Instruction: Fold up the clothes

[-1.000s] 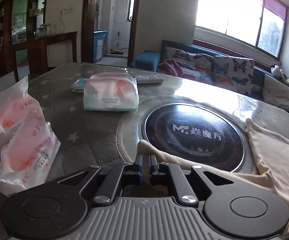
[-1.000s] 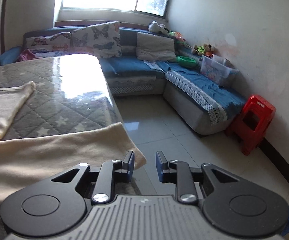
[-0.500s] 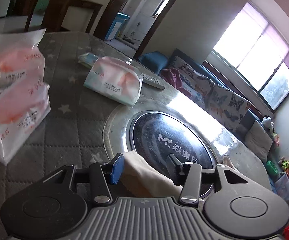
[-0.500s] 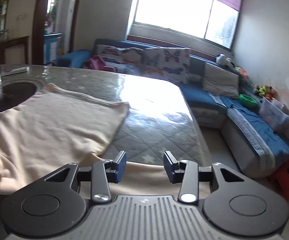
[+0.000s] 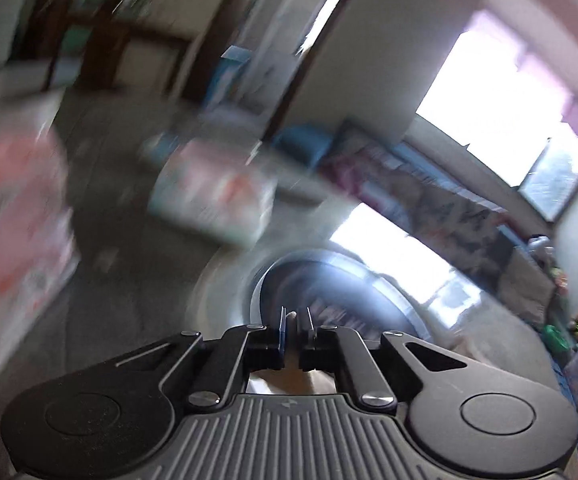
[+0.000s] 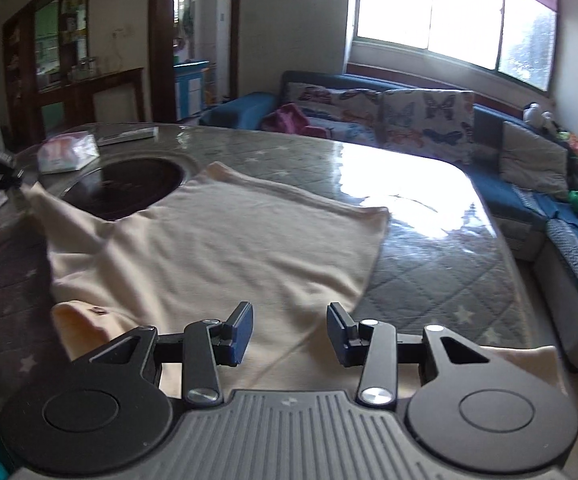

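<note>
A cream garment (image 6: pixel 225 248) lies spread over the quilted grey table (image 6: pixel 441 280), one sleeve stretched left. My right gripper (image 6: pixel 289 334) is open and empty just above the garment's near part. My left gripper (image 5: pixel 293 338) is shut on the tip of the cream sleeve (image 5: pixel 291 315); that view is heavily motion-blurred. The left gripper also shows at the far left of the right wrist view (image 6: pixel 9 178), holding the sleeve end (image 6: pixel 35 196) raised.
A round black cooktop (image 6: pixel 125 188) is set into the table, partly under the garment. Tissue packs (image 6: pixel 67 152) and a remote (image 6: pixel 129 134) lie beyond it; more packs (image 5: pixel 13 216) are at the left. A blue sofa (image 6: pixel 529 168) borders the table's right edge.
My left gripper closed on the sleeve tip and is moving fast, blurring its view. My right gripper opened wider and moved over the garment.
</note>
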The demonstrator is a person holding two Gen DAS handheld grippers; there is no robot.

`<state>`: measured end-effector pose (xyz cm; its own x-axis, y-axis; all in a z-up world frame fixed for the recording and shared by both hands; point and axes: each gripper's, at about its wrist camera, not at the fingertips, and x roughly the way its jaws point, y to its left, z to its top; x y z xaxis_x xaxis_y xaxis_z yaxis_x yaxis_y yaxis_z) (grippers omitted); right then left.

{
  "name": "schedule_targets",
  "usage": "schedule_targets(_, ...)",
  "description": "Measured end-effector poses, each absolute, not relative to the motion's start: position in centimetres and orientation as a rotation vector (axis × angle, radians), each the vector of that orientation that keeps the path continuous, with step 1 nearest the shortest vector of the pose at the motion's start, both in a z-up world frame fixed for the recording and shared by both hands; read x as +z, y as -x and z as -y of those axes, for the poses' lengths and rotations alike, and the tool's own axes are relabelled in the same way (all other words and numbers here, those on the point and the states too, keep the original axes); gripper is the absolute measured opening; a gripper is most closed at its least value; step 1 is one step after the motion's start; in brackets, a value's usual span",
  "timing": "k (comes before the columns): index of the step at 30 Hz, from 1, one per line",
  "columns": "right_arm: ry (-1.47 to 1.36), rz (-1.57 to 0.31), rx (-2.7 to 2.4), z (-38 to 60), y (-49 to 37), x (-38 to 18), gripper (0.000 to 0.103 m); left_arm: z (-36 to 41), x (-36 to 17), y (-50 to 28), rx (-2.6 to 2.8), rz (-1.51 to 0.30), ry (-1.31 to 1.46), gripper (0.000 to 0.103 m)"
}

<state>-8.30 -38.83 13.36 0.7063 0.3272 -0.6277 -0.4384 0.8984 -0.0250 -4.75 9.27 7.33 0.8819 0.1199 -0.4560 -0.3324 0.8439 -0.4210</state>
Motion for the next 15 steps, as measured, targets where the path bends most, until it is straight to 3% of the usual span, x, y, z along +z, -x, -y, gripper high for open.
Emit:
schedule_targets(4,0.182,-0.69,0.519,37.4,8.4,13.0,0.041,-8.4,7.8,5.0,0.291,-0.4,0.355,0.006)
schedule_targets(8,0.215,-0.716,0.597,35.9,8.7,12.5,0.041,-9.0,6.1,4.8,0.362,-0.496,0.32,0.006)
schedule_targets(15,0.256,-0.758,0.711,34.1,9.9,11.9,0.04,-8.4,5.2,5.4,0.445,-0.561,0.204,0.014)
